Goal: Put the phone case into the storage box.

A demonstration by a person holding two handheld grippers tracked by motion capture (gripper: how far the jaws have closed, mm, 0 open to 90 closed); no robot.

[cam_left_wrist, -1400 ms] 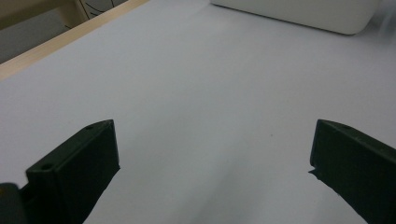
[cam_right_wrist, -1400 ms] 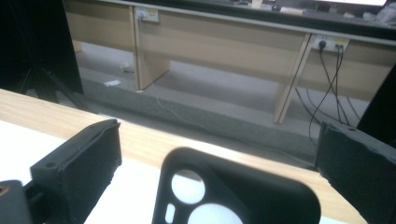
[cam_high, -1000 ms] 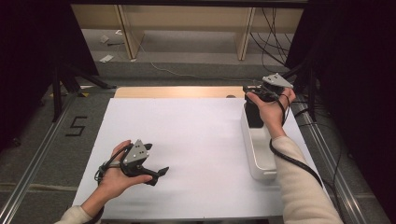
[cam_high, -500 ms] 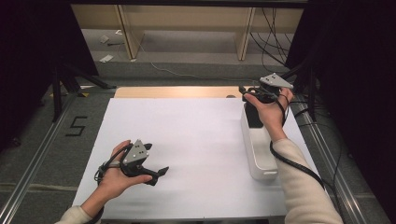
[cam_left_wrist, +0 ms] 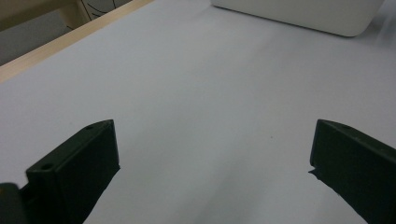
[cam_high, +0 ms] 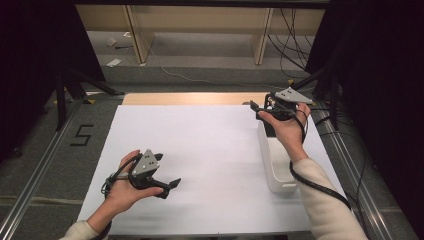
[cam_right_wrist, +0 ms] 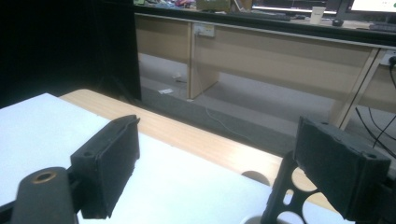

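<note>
My right claw (cam_high: 261, 111) gapes empty over white bin (cam_high: 276, 165), three o'clock on counter (cam_high: 210, 150). Bin looks rigid, light, slick (pinch wall). Left claw (cam_high: 167, 182) open, idle.

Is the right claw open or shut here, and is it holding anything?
Open and empty. In the right gripper view the right claw shows its two black jaws standing wide apart, with just white table cover and wooden edge between them.

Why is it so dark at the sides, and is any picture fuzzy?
High view: the white table cover is brightly lit and the sides fall into black. Left gripper view: the white bin looks soft at its right end. Right gripper view: the near black jaws are slightly soft.
</note>
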